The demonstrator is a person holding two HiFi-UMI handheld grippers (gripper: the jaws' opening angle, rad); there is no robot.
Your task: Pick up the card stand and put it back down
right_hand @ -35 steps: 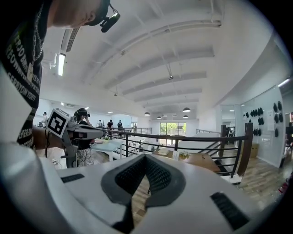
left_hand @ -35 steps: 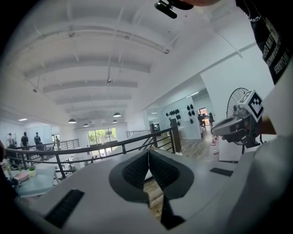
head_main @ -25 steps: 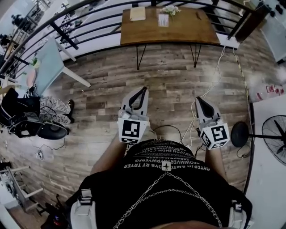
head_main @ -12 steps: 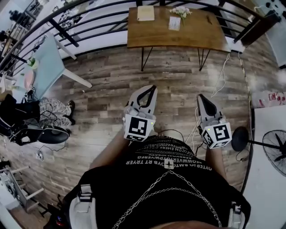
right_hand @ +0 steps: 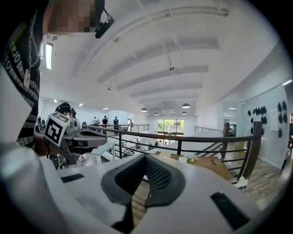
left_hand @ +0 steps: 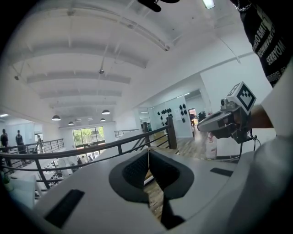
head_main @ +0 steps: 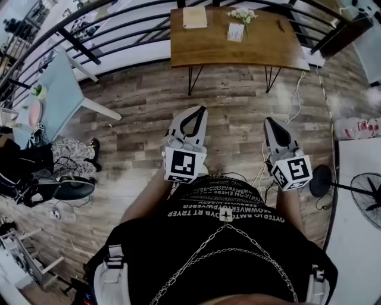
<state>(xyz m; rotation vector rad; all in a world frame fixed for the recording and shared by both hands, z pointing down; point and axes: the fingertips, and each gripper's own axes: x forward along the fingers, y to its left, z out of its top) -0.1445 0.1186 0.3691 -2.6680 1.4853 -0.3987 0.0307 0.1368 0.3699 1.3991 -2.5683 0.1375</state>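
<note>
— How are the jaws set?
— Both pairs are seen closed tip to tip, with nothing gripped. The left gripper [head_main: 200,111] and the right gripper [head_main: 268,120] are held over the wood floor [head_main: 137,131], well apart from the table.
— And the card stand?
— The card stand [head_main: 236,32] is found on the wooden table [head_main: 262,50], just beside a small flower bunch [head_main: 243,13]. Its print is too small to be read.
— Any other writing?
— White lettering is carried on the black shirt [head_main: 178,238], seen upside down and not reliably legible. Black square markers are shown on each gripper's cube.
</note>
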